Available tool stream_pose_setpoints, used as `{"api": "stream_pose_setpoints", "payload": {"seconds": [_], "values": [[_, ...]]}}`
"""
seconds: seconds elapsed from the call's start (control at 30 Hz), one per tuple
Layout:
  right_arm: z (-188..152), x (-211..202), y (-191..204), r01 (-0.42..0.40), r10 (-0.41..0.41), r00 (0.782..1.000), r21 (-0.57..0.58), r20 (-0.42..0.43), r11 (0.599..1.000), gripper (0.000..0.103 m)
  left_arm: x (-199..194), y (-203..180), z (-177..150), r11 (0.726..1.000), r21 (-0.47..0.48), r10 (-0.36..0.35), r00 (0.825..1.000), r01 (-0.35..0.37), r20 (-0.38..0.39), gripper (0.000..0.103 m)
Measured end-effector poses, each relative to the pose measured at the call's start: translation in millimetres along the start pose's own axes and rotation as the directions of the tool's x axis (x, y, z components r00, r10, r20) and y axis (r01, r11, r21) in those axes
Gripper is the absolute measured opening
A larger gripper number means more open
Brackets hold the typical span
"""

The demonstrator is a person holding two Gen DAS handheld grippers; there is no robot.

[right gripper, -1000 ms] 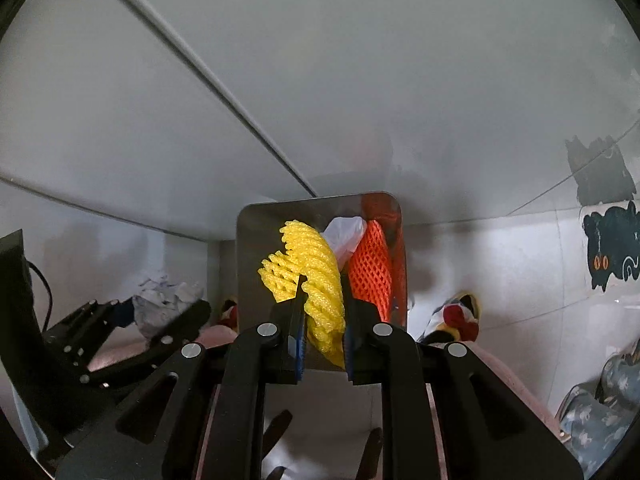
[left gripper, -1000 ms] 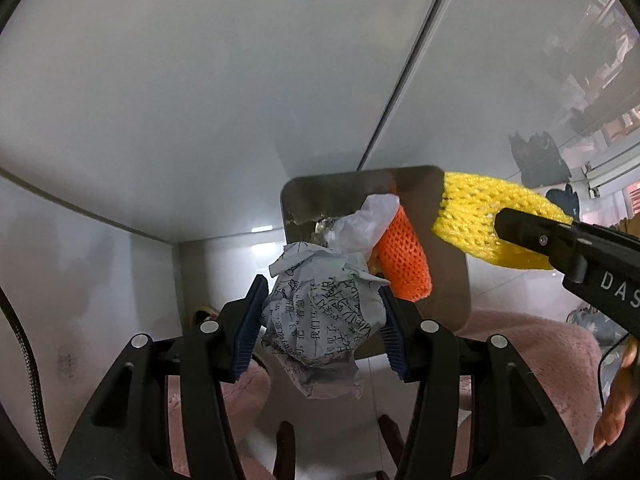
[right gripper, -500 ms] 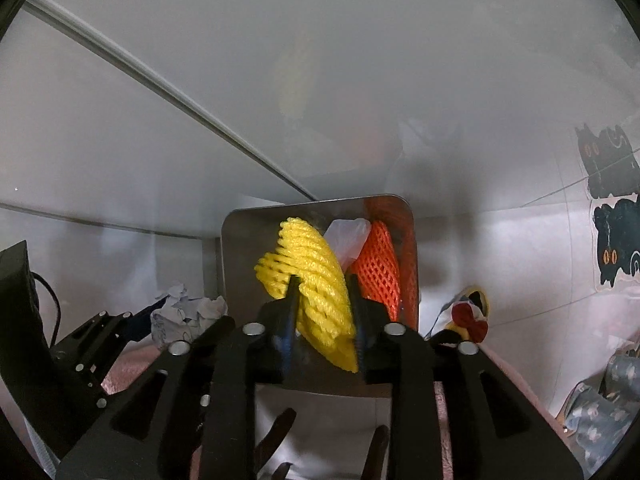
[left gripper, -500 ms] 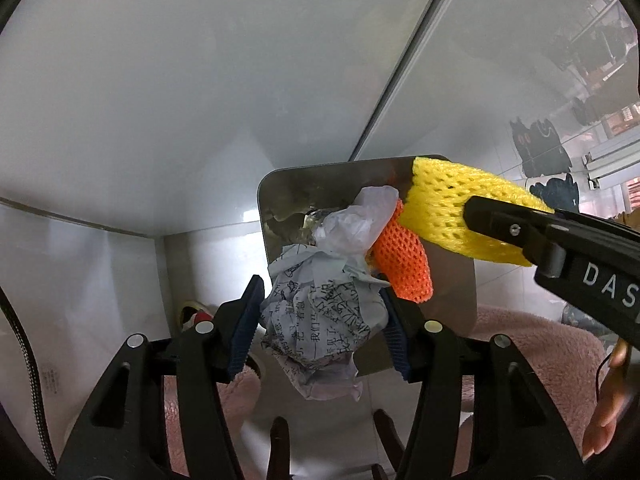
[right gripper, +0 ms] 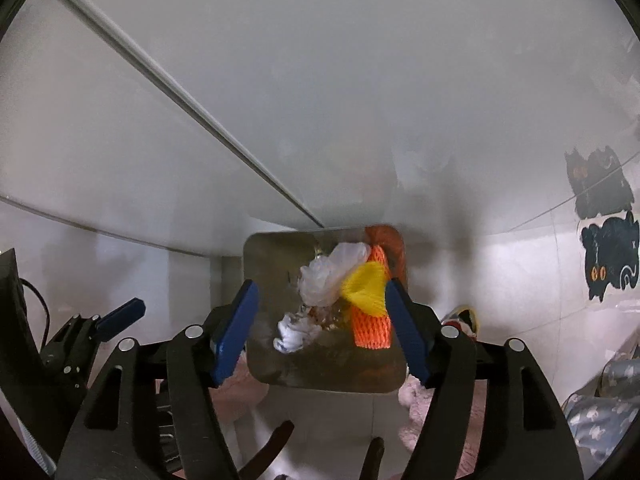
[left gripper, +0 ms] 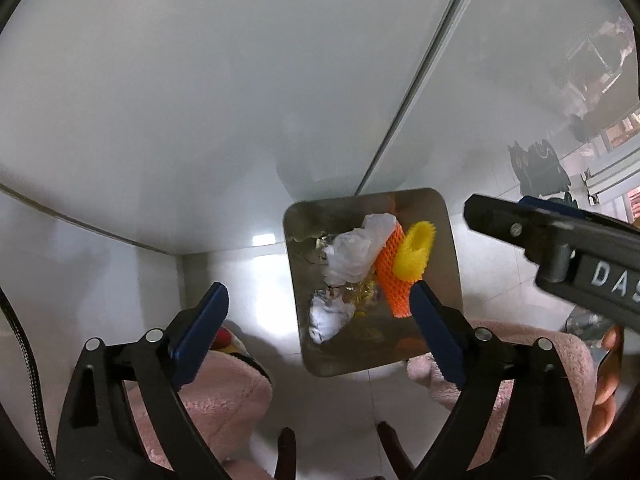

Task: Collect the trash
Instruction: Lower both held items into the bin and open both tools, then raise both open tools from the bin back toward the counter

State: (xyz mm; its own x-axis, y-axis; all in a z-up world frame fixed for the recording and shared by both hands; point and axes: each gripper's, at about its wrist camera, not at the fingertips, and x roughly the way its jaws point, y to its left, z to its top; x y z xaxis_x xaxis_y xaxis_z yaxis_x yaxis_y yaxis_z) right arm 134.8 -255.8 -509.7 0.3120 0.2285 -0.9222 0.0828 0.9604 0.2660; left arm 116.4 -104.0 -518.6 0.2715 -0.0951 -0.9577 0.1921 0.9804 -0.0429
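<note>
While both grippers hang over the metal bin (left gripper: 450, 280), their jaws have just been opening and nothing sits between them. The left gripper (left gripper: 320, 320) is spread wide and holds nothing. The right gripper (right gripper: 322, 322) is let go too. Inside the bin lie the paper ball (left gripper: 330, 316), a white bag (left gripper: 356, 252), an orange net (left gripper: 392, 280) and the yellow net (left gripper: 414, 254), which rests on the orange one.
</note>
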Motion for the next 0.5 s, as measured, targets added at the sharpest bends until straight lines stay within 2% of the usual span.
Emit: {"api": "stream_pose_setpoints", "payload": {"seconds": [0.03,0.13,0.23,0.37,0.5], "values": [[-0.3,-4.3,2.0,0.002,-0.002,1.000,-0.004,0.006,1.000,0.069,-8.5,1.4,-1.0,1.000,-0.003,0.002,1.000,-0.002,0.013,0.088],[-2.9,-30.8,10.1,0.024,-0.023,0.999,-0.019,0.049,1.000,0.091,-33.0,4.7,-1.4,1.000,-0.011,0.009,0.998,-0.009,0.055,0.091],[-3.0,-57.9,16.7,0.028,-0.025,0.995,-0.036,0.093,0.999,0.099,-65.9,9.7,0.3,1.000,-0.017,0.025,0.993,-0.023,0.114,0.095],[-1.0,-101.1,34.1,0.020,-0.005,0.987,-0.092,0.162,0.996,0.099,-113.1,15.3,5.0,0.999,-0.006,0.039,0.979,-0.039,0.199,0.095],[3.5,-152.9,52.0,0.011,0.023,0.963,-0.125,0.268,0.992,0.099,-171.2,25.6,12.3,0.998,-0.012,0.061,0.951,-0.060,0.302,0.095]]}}
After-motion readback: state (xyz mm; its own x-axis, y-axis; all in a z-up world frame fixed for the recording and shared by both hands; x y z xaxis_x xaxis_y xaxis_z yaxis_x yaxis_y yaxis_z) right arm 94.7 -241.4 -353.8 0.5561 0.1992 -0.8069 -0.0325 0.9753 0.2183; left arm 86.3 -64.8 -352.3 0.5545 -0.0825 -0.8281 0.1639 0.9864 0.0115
